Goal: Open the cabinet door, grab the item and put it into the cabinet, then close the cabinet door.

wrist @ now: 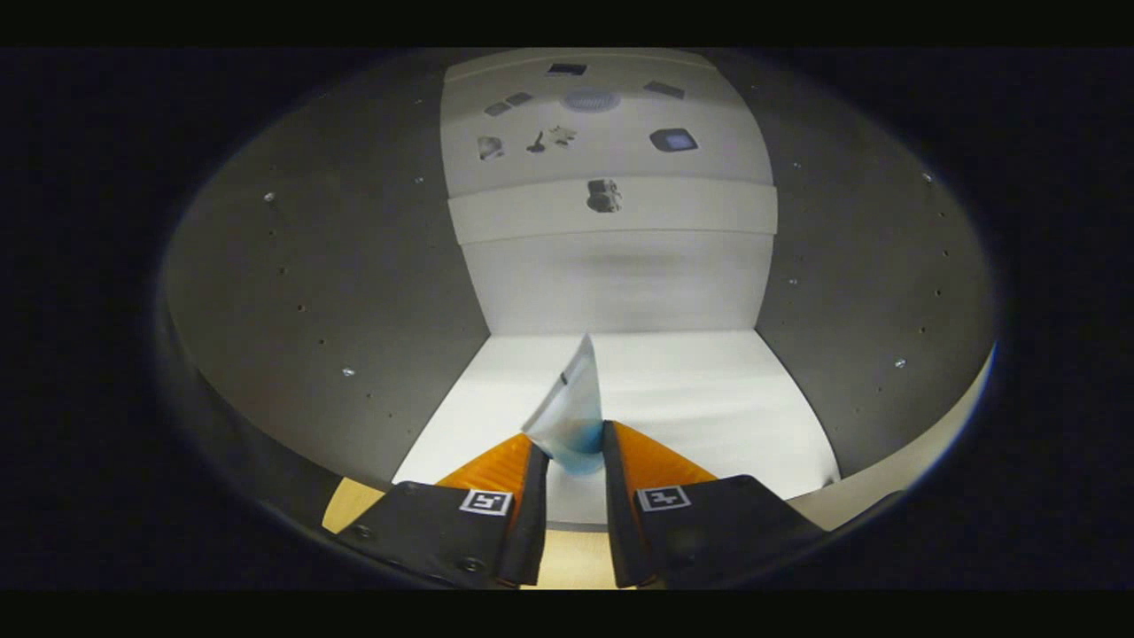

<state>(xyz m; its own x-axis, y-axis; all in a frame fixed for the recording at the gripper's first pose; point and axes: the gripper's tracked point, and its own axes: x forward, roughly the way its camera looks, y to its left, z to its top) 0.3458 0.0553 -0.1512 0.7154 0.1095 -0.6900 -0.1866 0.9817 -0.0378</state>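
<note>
My gripper (574,443) pinches the item (571,403), a thin, pale, translucent pouch with a bluish lower end, both fingers pressing its sides. It stands upright just inside the cabinet (354,292), above the smooth white floor panel (709,399). Grey side walls with small peg holes flank left and right; open room lies far ahead to the white back wall (620,283).

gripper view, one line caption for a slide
Claw shut on a thin pale packet, carrying it into the open cabinet.
</note>
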